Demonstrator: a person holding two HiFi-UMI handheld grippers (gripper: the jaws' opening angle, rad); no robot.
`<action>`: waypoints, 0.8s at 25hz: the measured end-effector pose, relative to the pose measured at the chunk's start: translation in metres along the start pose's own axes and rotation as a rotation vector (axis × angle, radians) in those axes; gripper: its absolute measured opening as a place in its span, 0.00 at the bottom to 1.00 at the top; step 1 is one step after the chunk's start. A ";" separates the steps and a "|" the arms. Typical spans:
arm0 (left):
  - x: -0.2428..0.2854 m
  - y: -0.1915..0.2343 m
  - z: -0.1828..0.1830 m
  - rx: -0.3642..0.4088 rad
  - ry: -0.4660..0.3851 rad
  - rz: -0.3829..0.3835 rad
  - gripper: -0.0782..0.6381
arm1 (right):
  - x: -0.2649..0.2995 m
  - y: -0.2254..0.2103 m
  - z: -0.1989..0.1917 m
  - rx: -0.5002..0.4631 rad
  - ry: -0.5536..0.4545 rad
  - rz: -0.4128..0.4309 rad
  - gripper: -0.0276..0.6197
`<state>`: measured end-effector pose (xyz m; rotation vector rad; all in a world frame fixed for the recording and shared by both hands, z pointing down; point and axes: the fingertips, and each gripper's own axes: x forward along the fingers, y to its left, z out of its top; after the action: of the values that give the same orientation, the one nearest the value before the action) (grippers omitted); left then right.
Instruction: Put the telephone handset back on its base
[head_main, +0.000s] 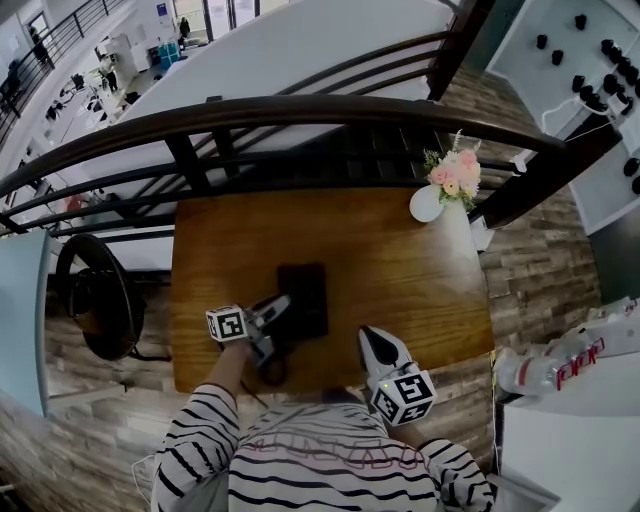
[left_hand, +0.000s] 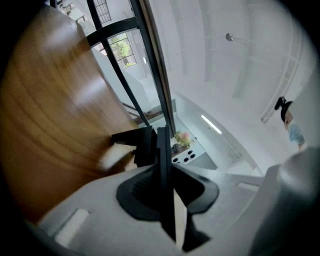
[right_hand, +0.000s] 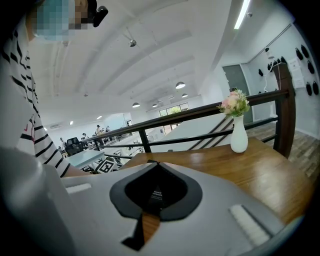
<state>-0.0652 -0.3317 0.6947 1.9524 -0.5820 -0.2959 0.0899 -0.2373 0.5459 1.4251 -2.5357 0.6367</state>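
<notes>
Handset (left_hand: 163, 165) sits clamped between the left tongs (head_main: 278, 308), by the base (head_main: 306, 292).

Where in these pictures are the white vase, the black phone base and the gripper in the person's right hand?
white vase (head_main: 425, 204): head view, on its round belly.
phone base (head_main: 306, 284): head view, on its flat dark top.
right gripper (head_main: 368, 337): head view, midway between its closed fingertips.

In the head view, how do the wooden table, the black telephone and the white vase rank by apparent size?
1. wooden table
2. black telephone
3. white vase, though it stands farther from the camera, so this ranking holds only for apparent size.
</notes>
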 end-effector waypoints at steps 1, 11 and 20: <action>-0.001 0.001 -0.001 -0.006 -0.002 0.005 0.21 | 0.000 0.000 0.000 0.000 0.000 0.000 0.04; -0.002 0.010 0.000 -0.022 -0.024 0.022 0.21 | -0.002 0.000 -0.003 0.003 0.006 0.003 0.04; 0.001 0.011 0.000 -0.028 -0.035 0.001 0.22 | 0.001 -0.001 -0.004 0.009 0.008 0.008 0.04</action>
<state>-0.0672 -0.3362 0.7048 1.9229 -0.5983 -0.3371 0.0904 -0.2365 0.5505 1.4126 -2.5371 0.6553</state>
